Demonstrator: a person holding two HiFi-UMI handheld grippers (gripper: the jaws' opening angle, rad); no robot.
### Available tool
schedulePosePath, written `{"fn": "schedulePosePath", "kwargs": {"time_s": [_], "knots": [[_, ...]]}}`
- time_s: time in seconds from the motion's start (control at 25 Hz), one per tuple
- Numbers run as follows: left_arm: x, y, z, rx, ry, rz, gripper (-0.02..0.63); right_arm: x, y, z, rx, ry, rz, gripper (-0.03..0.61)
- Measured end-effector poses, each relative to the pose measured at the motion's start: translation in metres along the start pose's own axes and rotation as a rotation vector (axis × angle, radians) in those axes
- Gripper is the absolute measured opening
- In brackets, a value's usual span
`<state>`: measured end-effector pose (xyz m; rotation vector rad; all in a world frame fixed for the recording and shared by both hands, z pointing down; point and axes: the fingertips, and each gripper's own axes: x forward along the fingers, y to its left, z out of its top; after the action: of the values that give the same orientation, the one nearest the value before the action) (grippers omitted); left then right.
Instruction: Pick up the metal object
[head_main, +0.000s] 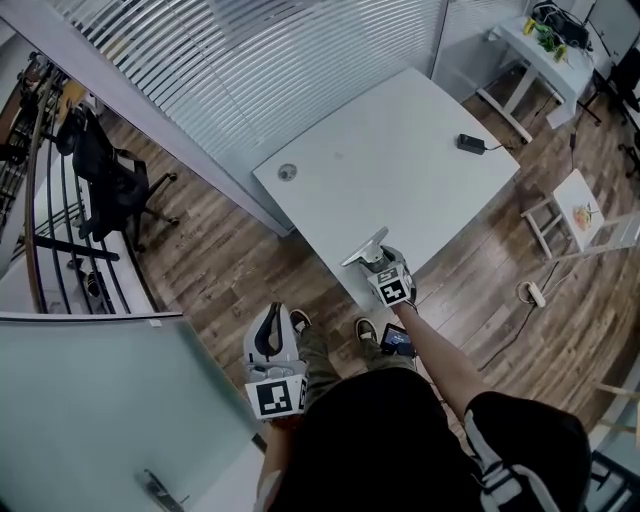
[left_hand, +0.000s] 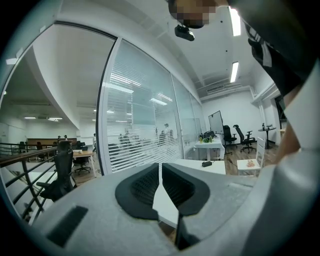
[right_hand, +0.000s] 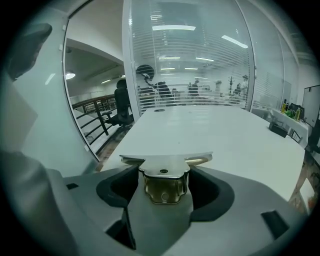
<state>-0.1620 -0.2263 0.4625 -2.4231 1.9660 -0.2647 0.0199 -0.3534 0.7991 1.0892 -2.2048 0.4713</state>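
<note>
1. My right claw stands wide at the near edge of the tabletop, with the metal object between its jaws. The pads look clear of its sides.
2. Its flat plate rests on the tabletop, so I judge the surface carries it, not me.
3. My left claw is closed and empty, held low out of the way.

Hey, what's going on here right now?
A person stands at a white table with tongs in each hand. The right tongs are at the table's near edge, jaws wide apart with the metal object between them, not clearly clamped yet. The left tongs hang shut and empty at the person's side, away from the table.
</note>
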Motion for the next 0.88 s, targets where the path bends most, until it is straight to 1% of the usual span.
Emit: {"fn": "schedulePosePath", "kwargs": {"time_s": [0.24, 0.64, 0.88], "knots": [[0.004, 0.001, 0.0, -0.004, -0.004, 0.004, 0.032, 0.003, -0.002, 0.004, -0.013, 0.014, -0.005, 0.278], [0.011, -0.002, 0.003, -0.011, -0.009, 0.014, 0.032, 0.002, -0.004, 0.002, -0.034, 0.038, 0.03, 0.278], [0.01, -0.004, 0.005, -0.007, -0.013, 0.02, 0.032, -0.002, -0.003, 0.003, -0.028, 0.018, 0.036, 0.278]]}}
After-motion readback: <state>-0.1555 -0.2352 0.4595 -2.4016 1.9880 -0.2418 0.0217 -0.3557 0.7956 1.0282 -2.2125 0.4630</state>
